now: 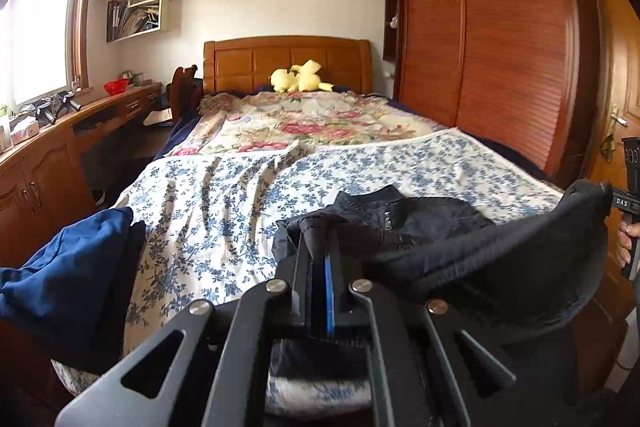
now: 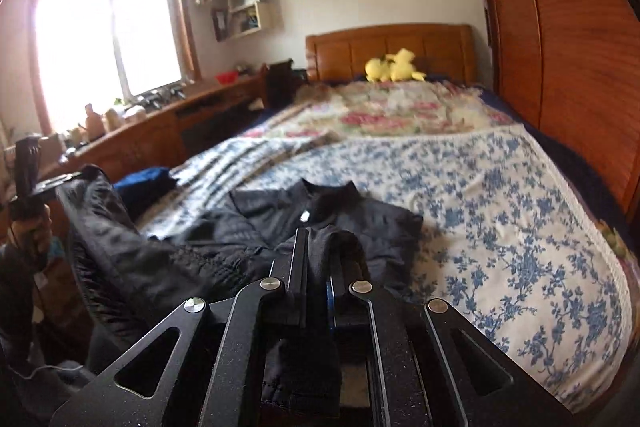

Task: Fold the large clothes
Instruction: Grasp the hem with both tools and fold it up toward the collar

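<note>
A black quilted jacket [image 1: 420,223] lies on the blue-flowered sheet [image 1: 224,211] at the foot of the bed, collar toward the headboard. My left gripper [image 1: 318,227] is shut on a fold of its hem, lifted off the bed. The raised black edge sags in an arc to the right, up to my other gripper [image 1: 630,203] at the frame's edge. In the right wrist view my right gripper [image 2: 324,233] is shut on black fabric of the jacket [image 2: 320,211]. The lifted hem runs left to my left gripper [image 2: 28,167], held in a hand.
A dark blue garment [image 1: 60,283] lies at the bed's left edge. A floral quilt [image 1: 316,119] and a yellow plush toy [image 1: 300,77] fill the far half. A wooden desk [image 1: 80,123] runs along the left, a wardrobe [image 1: 500,39] on the right.
</note>
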The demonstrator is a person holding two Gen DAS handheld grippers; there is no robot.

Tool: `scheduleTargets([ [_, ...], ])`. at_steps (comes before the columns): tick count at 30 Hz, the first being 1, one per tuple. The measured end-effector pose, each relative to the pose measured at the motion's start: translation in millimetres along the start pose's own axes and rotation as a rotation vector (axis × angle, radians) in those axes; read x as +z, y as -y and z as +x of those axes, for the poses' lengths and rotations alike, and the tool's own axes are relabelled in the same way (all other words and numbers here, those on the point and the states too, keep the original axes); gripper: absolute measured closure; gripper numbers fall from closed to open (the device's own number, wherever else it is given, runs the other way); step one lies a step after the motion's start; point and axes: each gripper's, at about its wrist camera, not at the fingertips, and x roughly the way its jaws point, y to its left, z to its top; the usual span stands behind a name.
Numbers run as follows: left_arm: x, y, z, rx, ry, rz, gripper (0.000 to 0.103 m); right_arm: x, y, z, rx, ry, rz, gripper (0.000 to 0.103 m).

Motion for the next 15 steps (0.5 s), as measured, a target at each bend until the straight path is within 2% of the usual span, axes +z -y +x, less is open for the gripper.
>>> scheduleTargets([
  [7, 22.7, -10.2, 78.2, 0.019, -0.016, -0.028, 0.100, 2.8, 42.6, 84.2, -0.071, -0.047, 0.035, 0.099],
  [13, 41.2, -22.6, 137.5, 0.024, -0.002, -0.053, 0.100, 22.9, 72.2, 150.3, -0.132, -0.040, 0.025, 0.099],
  [15, 42.4, -22.9, 153.9, 0.051, 0.011, -0.036, 0.100, 30.9, 80.7, 172.0, -0.141, -0.034, 0.022, 0.099],
])
